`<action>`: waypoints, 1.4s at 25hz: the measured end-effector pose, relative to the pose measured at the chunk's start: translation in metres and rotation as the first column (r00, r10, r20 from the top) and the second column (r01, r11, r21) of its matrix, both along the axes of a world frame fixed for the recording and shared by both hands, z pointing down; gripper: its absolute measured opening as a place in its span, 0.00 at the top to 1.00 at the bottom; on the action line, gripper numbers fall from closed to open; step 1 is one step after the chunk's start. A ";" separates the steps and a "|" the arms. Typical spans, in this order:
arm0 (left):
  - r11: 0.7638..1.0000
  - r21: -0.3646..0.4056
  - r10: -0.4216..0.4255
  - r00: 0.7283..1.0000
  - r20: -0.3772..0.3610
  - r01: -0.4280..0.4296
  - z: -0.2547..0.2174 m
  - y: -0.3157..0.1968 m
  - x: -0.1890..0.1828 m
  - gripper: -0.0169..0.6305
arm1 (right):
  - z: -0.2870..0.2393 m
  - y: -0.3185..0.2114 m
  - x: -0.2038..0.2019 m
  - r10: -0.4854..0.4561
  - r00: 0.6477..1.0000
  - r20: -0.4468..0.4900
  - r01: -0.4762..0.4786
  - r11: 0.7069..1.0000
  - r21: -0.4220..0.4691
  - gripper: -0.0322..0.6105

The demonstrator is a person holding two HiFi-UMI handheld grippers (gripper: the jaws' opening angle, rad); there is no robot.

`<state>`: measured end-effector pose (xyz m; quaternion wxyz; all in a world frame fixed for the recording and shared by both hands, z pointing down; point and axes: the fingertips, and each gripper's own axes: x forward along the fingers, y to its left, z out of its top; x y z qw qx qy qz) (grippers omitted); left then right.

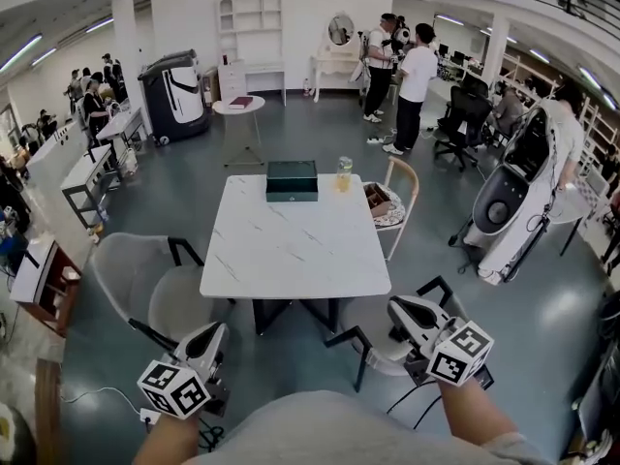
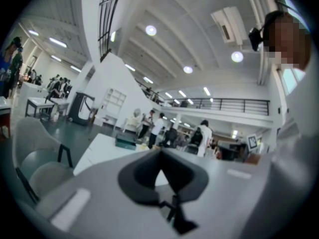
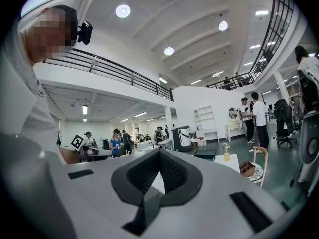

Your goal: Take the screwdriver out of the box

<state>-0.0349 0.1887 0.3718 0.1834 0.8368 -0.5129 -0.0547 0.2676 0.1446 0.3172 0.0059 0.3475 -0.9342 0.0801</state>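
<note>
Head view: box lies crosswise on table, far edge; left gripper, right gripper fingers pressed together.

Dark green box, upper centre; white marble table with thin grey veins, mid-frame; bluish-grey floor around it; yellowish jar, upper centre.

Left gripper and right gripper have pale grey shells with dark textured pads; each bears a white cube with black square markers; the person wears a grey top.
</note>
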 end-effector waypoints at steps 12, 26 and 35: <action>0.999 -0.012 -0.037 0.999 -0.005 0.037 0.005 0.007 0.064 0.98 | 0.009 -0.007 0.051 -0.062 0.998 0.016 0.062 0.998 -0.015 0.95; 0.998 -0.029 -0.059 0.998 -0.026 0.058 0.021 -0.035 0.021 0.98 | 0.029 -0.055 0.019 -0.065 0.998 0.018 0.066 0.996 -0.057 0.95; 0.998 0.006 0.065 0.997 -0.046 -0.064 0.012 -0.146 -0.059 0.98 | 0.019 -0.127 -0.055 0.033 0.999 0.000 -0.033 0.998 -0.051 0.95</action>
